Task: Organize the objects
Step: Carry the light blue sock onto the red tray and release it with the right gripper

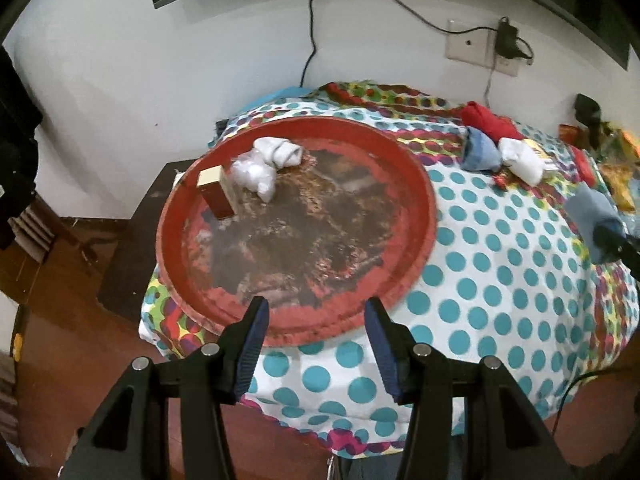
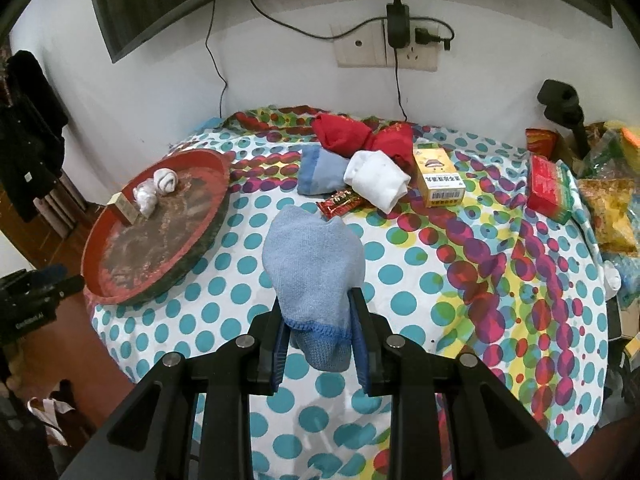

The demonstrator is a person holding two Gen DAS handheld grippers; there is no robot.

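A round red tray (image 1: 416, 184) (image 2: 100, 272) lies at the table's left side. On it are a grey rolled sock (image 1: 280, 152) (image 2: 165, 180), a clear plastic bag (image 1: 256, 174) (image 2: 146, 199) and a small red-and-cream box (image 1: 214, 192) (image 2: 125, 206). My left gripper (image 1: 316, 312) hangs open over the tray's near rim, nothing between its fingers. My right gripper (image 2: 318, 300) is shut on a light blue sock (image 2: 312, 256) (image 1: 592, 208), held above the cloth. Near the wall lie a red cloth (image 2: 352, 134) (image 1: 488, 120), a blue sock (image 2: 320, 172) (image 1: 480, 152) and a white sock (image 2: 376, 180) (image 1: 520, 160).
A dotted tablecloth (image 2: 400, 280) (image 1: 500, 280) covers the table. A yellow medicine box (image 2: 438, 178), a red snack wrapper (image 2: 340, 202), a red packet (image 2: 548, 188) and snack bags (image 2: 608, 208) crowd the right side. Cables and a wall socket (image 2: 384, 48) are behind.
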